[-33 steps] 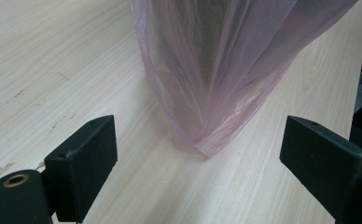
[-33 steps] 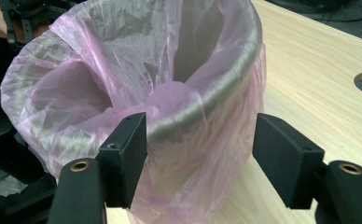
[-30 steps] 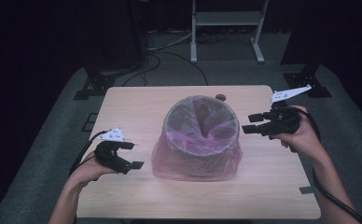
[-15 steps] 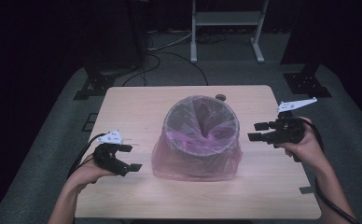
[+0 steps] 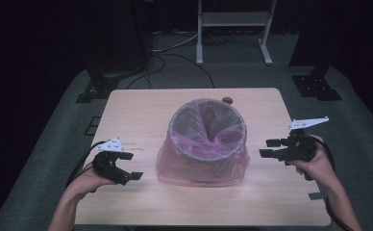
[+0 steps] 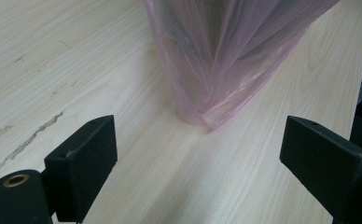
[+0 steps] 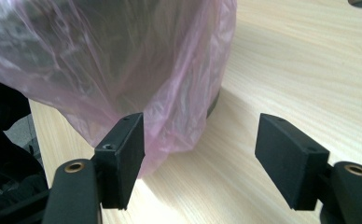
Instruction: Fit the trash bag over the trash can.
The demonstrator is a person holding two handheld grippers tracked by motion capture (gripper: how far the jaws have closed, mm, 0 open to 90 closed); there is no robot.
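A small round bin lined with a thin pink plastic bag stands in the middle of the wooden table. The bag hangs loose over the rim and down to the tabletop. My left gripper rests low at the bag's left, open, with only bare wood between its jaws; in the left gripper view the bag lies ahead of the left gripper. My right gripper is held at the bag's right, open and apart from it. In the right gripper view the bag's lower fold sits just beyond the right gripper.
A small dark round thing lies on the table behind the bin. Past the far edge, on the grey floor, stand a white frame and two black stand bases. Cables trail from both grippers.
My right gripper has sunk and drawn back toward the near edge, away from the bin's rim. The left gripper and the bag have stayed put.
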